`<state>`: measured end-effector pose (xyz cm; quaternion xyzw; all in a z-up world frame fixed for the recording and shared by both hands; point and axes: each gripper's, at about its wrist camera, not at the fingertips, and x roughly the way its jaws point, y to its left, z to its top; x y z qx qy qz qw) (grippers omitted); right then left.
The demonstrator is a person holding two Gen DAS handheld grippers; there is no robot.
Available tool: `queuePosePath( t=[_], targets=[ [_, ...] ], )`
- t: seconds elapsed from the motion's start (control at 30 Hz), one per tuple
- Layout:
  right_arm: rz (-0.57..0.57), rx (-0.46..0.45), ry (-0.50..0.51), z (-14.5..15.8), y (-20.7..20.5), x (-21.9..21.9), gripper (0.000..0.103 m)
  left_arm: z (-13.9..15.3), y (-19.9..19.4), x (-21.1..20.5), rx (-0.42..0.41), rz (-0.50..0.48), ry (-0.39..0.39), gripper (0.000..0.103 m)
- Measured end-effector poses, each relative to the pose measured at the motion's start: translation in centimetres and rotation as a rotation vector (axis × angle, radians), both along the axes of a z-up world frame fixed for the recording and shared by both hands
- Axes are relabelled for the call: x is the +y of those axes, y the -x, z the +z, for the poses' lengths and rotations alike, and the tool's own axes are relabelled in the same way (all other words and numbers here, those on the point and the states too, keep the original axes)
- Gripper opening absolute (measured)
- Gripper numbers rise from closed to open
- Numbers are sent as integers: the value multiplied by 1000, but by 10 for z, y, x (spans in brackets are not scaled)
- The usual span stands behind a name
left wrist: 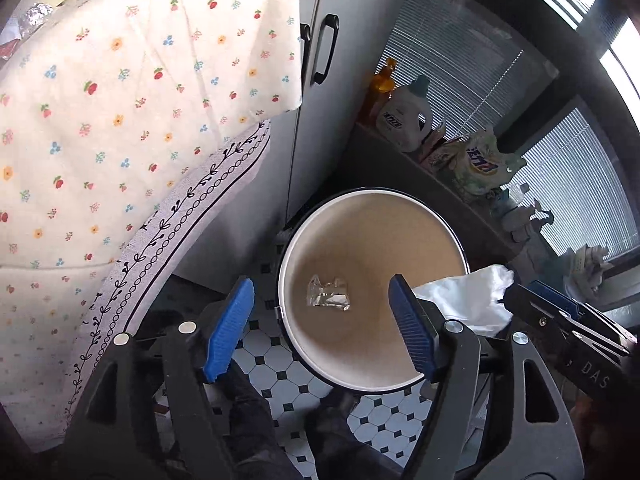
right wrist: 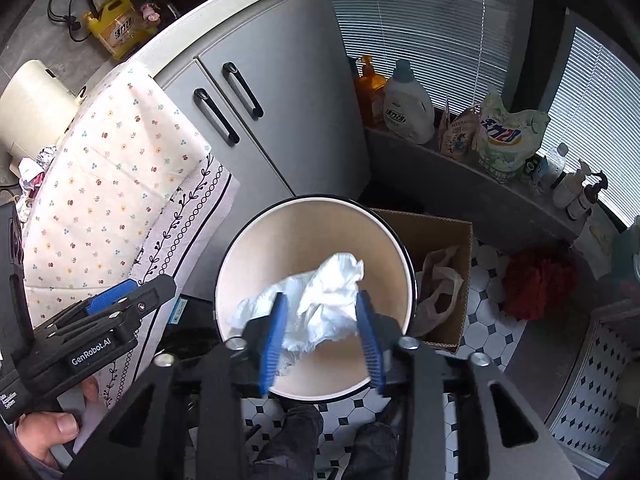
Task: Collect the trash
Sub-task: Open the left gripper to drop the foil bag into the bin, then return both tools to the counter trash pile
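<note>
A round trash bin with a beige inside and dark rim stands on the tiled floor; it also shows in the right wrist view. A crumpled clear wrapper lies at its bottom. My left gripper is open and empty above the bin. My right gripper holds a crumpled white tissue between its jaws, directly over the bin mouth. The tissue and the right gripper also show at the right of the left wrist view. The left gripper shows at the left of the right wrist view.
A table with a floral cloth stands left of the bin. Grey cabinet doors are behind it. A cardboard box with a plastic bag sits right of the bin. Detergent bottles line a ledge. A red cloth lies on the floor.
</note>
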<state>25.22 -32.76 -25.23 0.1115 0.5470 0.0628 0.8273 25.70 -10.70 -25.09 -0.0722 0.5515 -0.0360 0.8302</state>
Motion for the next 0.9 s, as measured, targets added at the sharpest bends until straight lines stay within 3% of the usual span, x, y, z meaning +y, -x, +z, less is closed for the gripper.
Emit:
queuePosePath(
  t=[0.13, 0.33, 0.7, 0.9],
  targets=[
    [4, -14, 16, 22, 2, 9, 77, 20, 4, 13, -27, 5, -8, 75],
    [26, -59, 45, 63, 7, 22, 88, 61, 13, 30, -96, 32, -14, 84],
    [77, -209, 23, 144, 4, 58, 95, 146, 32, 83, -264, 128, -43, 95],
    [129, -271, 5, 172, 3, 89, 95, 183, 48, 113, -338, 190, -98, 97]
  ],
)
